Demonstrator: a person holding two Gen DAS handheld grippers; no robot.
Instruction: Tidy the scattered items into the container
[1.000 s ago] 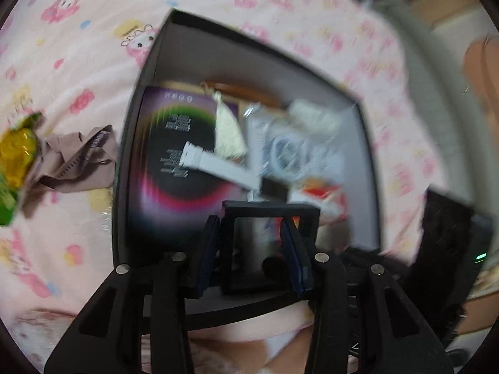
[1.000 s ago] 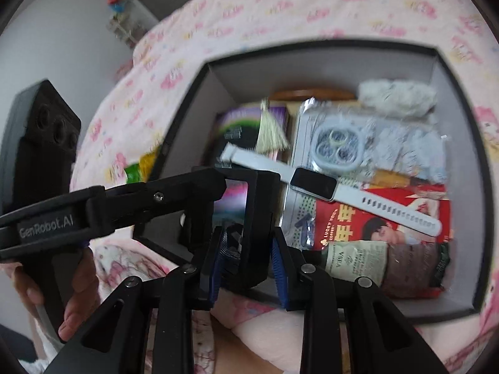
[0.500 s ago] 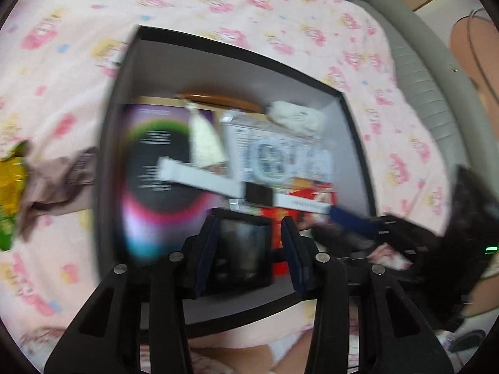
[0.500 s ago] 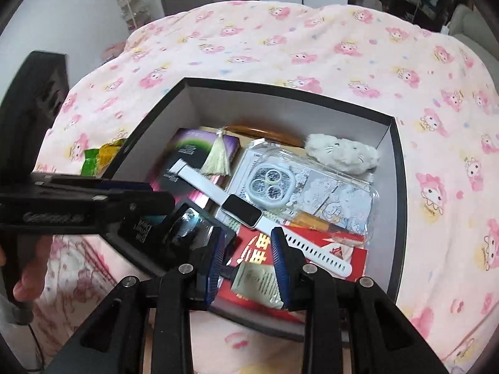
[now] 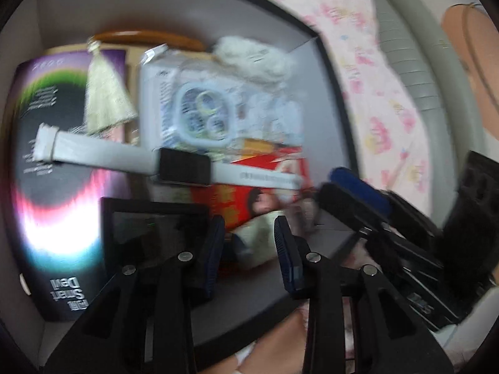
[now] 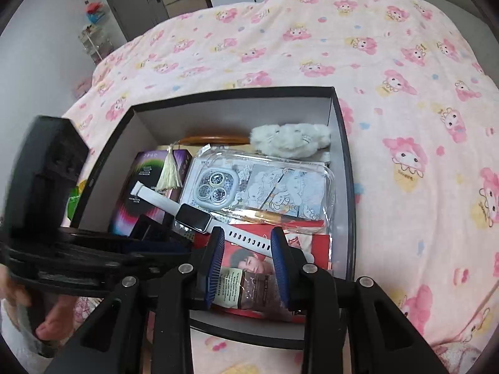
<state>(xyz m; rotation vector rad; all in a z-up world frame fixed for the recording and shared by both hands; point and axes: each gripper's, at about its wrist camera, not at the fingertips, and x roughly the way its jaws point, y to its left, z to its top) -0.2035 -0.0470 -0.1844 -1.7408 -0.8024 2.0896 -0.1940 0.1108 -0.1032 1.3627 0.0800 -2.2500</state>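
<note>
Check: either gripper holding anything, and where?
Nothing held. Left gripper: jaws just closed further, empty, black case beside them. Right gripper empty too.

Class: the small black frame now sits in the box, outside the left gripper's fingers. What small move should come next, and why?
Probably lift the left gripper clear of the box: its jaws, which just closed a little, hold nothing, and the black frame lies beside them.
</note>
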